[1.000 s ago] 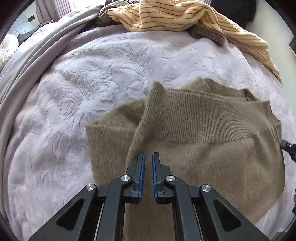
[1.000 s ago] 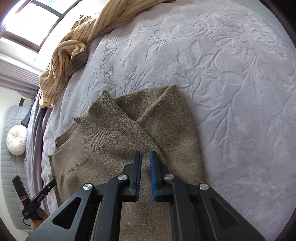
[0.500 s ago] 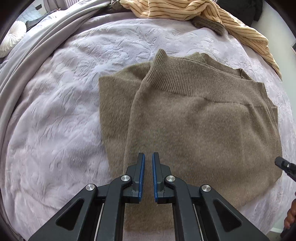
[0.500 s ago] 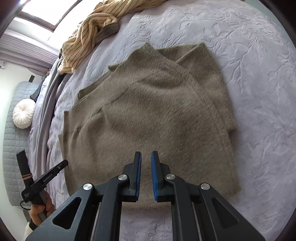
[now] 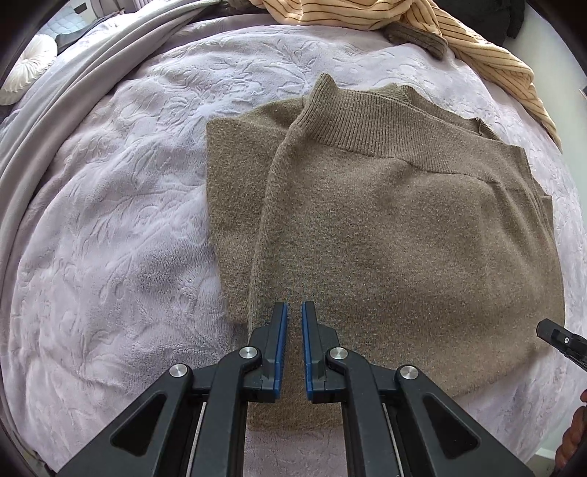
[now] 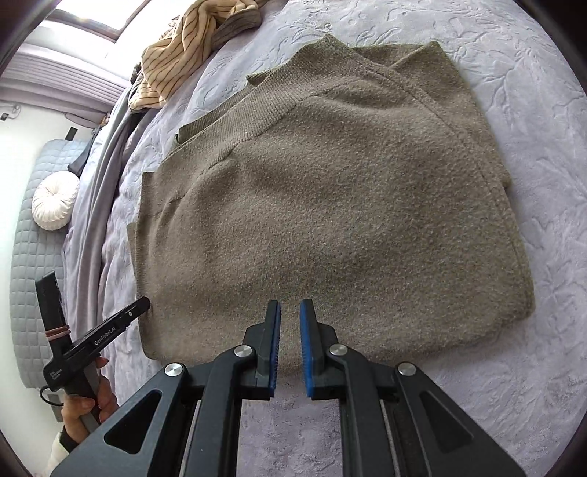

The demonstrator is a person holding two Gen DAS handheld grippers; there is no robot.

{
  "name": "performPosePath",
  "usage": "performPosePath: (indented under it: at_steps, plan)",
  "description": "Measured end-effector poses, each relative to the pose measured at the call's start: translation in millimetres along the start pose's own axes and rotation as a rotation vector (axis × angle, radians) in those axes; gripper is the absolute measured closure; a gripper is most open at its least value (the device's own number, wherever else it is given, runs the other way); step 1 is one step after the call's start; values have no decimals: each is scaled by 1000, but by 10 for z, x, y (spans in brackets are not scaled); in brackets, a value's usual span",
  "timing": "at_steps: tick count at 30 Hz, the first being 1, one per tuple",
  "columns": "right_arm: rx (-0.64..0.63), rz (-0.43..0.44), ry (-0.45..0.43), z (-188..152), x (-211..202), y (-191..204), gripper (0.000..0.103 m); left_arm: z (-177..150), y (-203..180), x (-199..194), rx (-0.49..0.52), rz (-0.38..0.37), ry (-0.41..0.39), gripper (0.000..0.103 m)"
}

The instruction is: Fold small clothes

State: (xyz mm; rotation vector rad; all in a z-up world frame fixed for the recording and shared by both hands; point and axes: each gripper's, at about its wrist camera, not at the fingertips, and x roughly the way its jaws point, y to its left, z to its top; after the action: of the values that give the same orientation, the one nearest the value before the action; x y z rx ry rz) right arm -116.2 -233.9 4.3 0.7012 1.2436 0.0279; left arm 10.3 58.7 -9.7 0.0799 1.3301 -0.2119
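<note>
An olive-brown knitted sweater lies folded flat on the bed, sleeves tucked across and its ribbed hem at the far end. My left gripper hovers over the near left part of the sweater, shut, with nothing between its blue pads. My right gripper hangs over the sweater's near edge, also shut and empty. In the right wrist view the left gripper shows at the lower left, held by a hand beside the sweater's left edge. The right gripper's tip pokes in at the left wrist view's right edge.
The lavender embossed bedspread surrounds the sweater. A yellow striped garment lies heaped at the far end with a dark knit piece. A grey blanket runs along the left side. A round white cushion rests beyond it.
Both grippers have drawn back from the far part of the sweater towards its near edge, so the whole folded sweater now shows. The sweater itself has not shifted.
</note>
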Motion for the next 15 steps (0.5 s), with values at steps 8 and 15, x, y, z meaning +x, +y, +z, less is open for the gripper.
performPosePath:
  at_steps: [8, 15]
  plan:
    - [-9, -2, 5, -84, 8, 54, 75, -67, 86, -13, -59, -25, 7, 0]
    - [-18, 3, 8, -146, 26, 118, 56, -115, 92, -53, -43, 54, -15, 1]
